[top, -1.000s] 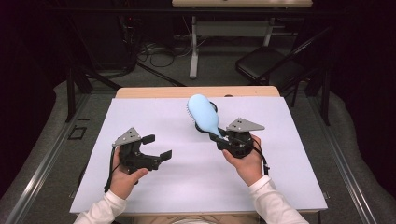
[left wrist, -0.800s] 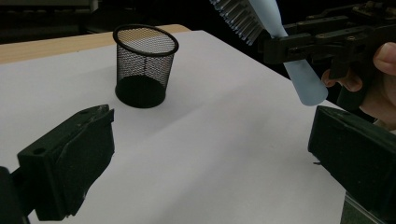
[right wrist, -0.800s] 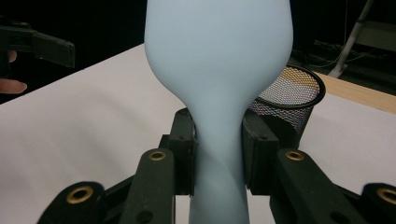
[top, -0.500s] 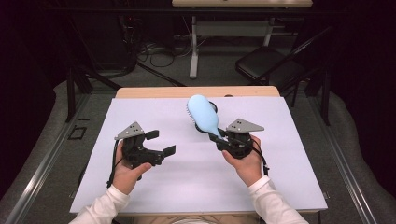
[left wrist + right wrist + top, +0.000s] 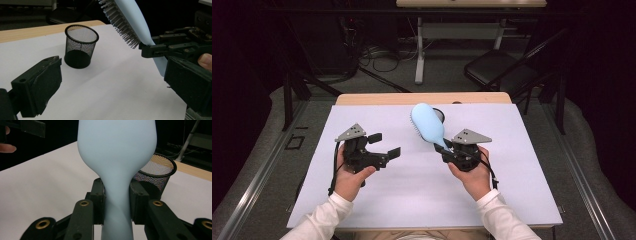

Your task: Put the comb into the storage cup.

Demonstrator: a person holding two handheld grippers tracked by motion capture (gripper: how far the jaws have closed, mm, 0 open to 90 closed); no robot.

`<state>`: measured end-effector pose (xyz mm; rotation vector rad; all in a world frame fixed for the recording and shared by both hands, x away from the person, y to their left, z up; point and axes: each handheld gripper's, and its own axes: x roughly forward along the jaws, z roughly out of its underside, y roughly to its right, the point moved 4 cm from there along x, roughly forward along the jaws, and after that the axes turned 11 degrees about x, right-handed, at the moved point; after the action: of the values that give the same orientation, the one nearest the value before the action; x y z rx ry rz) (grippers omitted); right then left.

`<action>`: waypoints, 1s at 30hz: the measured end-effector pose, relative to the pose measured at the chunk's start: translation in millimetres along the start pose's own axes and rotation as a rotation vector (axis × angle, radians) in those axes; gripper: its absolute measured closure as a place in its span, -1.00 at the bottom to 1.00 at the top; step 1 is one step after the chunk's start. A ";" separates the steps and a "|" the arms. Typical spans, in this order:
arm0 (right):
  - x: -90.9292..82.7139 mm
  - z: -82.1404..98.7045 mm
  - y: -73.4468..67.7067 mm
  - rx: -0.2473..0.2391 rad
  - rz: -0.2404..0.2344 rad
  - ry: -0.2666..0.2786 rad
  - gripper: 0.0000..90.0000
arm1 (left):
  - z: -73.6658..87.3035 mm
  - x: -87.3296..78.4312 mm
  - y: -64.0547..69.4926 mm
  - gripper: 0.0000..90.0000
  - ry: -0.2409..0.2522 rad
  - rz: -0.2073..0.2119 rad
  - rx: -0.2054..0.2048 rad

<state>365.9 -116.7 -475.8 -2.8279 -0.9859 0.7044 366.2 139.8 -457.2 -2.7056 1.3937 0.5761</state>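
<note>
A light blue hairbrush (image 5: 428,125) is held by its handle in my right gripper (image 5: 444,146), which is shut on it. The brush head tilts up and away over the white sheet, with the bristles facing left. In the right gripper view both pads press the narrow neck of the hairbrush (image 5: 116,170). My left gripper (image 5: 384,145) hovers open to the left of the brush, holding nothing. In the left gripper view its jaws stand wide apart, with the brush bristles (image 5: 122,27) and the right gripper (image 5: 172,46) ahead at the upper right.
A black mesh cup (image 5: 439,114) stands upright and empty behind the brush head, near the far edge of the white sheet (image 5: 412,200). The same mesh cup (image 5: 81,46) is in the left gripper view. Beyond the wooden table edge (image 5: 377,98) are a chair and cables.
My left gripper has crept a little away from the person and turned slightly toward the brush. The right gripper and brush have stayed still.
</note>
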 end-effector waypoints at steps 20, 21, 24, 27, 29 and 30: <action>2.7 2.5 -3.2 -0.016 0.002 0.004 0.54 | -15.2 5.1 -13.5 -0.96 -0.011 -0.003 -0.074; 2.7 2.5 -3.3 -0.015 0.002 0.004 0.54 | -15.9 5.7 -13.7 -0.96 -0.014 -0.003 -0.075; 2.7 2.5 -3.4 -0.017 0.002 0.005 0.54 | -18.4 7.0 -13.7 -0.96 -0.018 -0.002 -0.079; 2.7 2.6 -3.5 -0.018 0.002 0.004 0.54 | -21.2 8.7 -13.2 -0.95 -0.019 0.002 -0.082; 2.6 2.6 -3.7 -0.017 0.002 0.006 0.54 | -22.7 10.3 -12.7 -0.95 -0.022 0.010 -0.082; 2.6 2.6 -3.8 -0.017 0.002 0.006 0.54 | -23.4 11.3 -12.4 -0.95 -0.026 0.013 -0.085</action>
<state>364.4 -112.4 -478.4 -2.8442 -0.9939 0.6912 389.1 133.6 -440.9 -2.7453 1.4135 0.6835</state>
